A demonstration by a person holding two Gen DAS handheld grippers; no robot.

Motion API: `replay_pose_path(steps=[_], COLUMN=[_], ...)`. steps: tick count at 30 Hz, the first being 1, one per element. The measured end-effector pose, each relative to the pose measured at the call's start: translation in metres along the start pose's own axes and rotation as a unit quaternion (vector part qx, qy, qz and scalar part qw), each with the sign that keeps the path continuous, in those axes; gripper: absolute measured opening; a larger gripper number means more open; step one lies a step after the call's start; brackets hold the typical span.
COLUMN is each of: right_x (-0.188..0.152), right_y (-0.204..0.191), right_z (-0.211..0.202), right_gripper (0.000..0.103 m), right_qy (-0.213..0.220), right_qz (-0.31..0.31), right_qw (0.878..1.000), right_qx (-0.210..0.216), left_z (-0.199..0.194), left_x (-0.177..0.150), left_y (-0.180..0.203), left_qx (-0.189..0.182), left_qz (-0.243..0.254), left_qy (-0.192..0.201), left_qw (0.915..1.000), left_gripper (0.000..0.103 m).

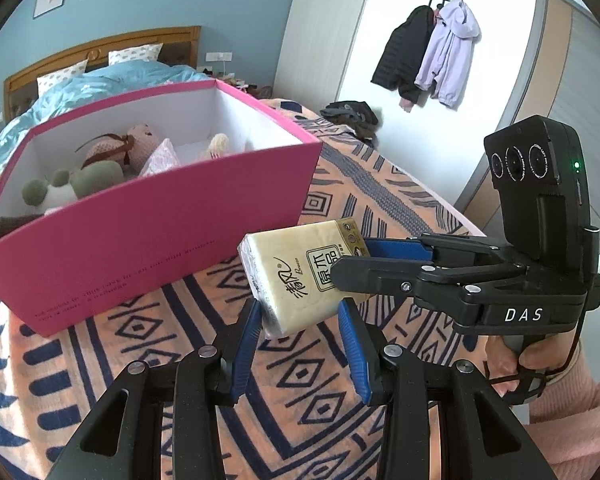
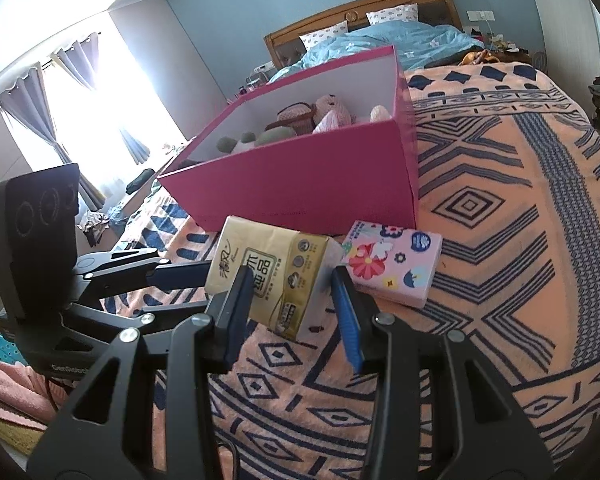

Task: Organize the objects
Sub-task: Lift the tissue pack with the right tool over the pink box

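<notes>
A yellow tissue pack hangs in the air above the patterned blanket, in front of a pink box. Both grippers flank it at right angles. My left gripper has its blue pads on either side of the pack's near end, with small gaps showing. My right gripper has its fingers beside the pack's other end; in the left wrist view its fingers lie over and behind the pack. A pink floral tissue pack lies on the blanket beside the box. Plush toys fill the box.
The orange and navy patterned blanket covers the bed. A blue duvet and pillows lie behind the box. Dark clothes sit at the bed's far edge. Jackets hang on the wall.
</notes>
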State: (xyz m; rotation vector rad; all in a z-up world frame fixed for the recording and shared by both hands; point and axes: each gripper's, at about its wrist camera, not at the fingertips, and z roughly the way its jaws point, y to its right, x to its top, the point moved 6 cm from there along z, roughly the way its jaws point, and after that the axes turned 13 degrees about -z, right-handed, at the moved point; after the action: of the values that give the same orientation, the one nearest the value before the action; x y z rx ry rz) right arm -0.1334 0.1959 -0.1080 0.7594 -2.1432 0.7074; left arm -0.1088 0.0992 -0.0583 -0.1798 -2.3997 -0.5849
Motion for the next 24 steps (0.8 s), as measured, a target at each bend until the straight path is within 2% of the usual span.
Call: replay_pose_path(steps=[24], right_x=[0.046], right_y=[0.005], right_z=[-0.010], right_gripper=[0.044], right_qy=[0.039], right_qz=[-0.026], right_qw=[0.999], right_qx=[-0.010], left_z=[-0.007], left_x=[0.046], left_y=[-0.002], left_qx=[0.012], left_qz=[0.007], left_qy=[0.038], left_qw=[0.9992], left_gripper=[0.040])
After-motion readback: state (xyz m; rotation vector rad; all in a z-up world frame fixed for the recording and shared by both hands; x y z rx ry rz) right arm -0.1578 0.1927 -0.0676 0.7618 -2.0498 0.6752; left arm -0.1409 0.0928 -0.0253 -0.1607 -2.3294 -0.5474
